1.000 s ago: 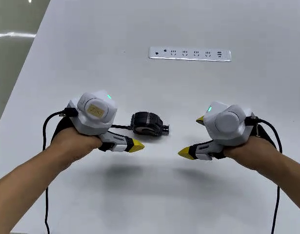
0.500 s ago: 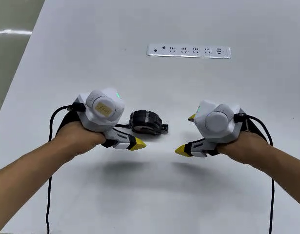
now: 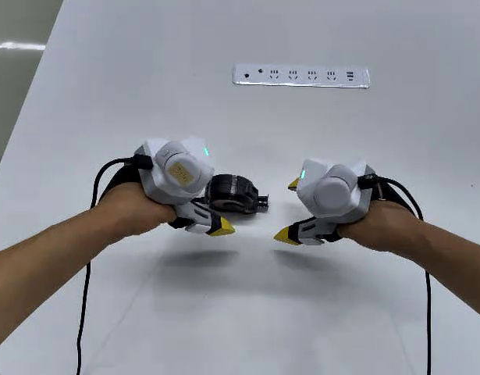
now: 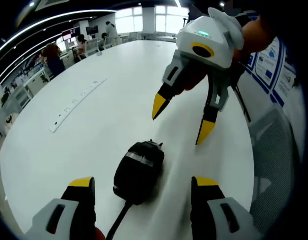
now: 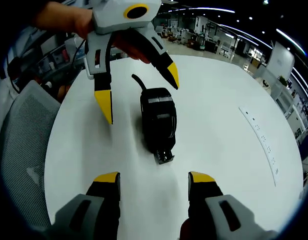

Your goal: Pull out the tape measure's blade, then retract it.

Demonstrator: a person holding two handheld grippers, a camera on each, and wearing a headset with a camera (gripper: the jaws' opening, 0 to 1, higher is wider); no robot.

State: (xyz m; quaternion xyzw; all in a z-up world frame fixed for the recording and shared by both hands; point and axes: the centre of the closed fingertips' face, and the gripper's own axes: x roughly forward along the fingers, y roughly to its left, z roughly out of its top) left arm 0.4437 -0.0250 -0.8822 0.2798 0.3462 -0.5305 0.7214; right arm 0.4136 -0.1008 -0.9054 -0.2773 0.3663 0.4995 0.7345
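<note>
Table (image 3: 380,141) is plain white, with a power strip (image 3: 300,76) lying flat toward its far edge. Left tool (image 3: 212,215) and right tool (image 3: 287,211) face each other tip to tip, both with jaws spread wide and gripping nothing. Black tape measure (image 3: 235,194) sits flat, well in from the table's left edge, right between the left tool's open jaws but not pinched, hook end aimed at the right tool, blade not pulled out.

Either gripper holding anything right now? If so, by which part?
Nothing is held. The left gripper and right gripper are both open; the tape measure lies on the table between them, ungripped.
</note>
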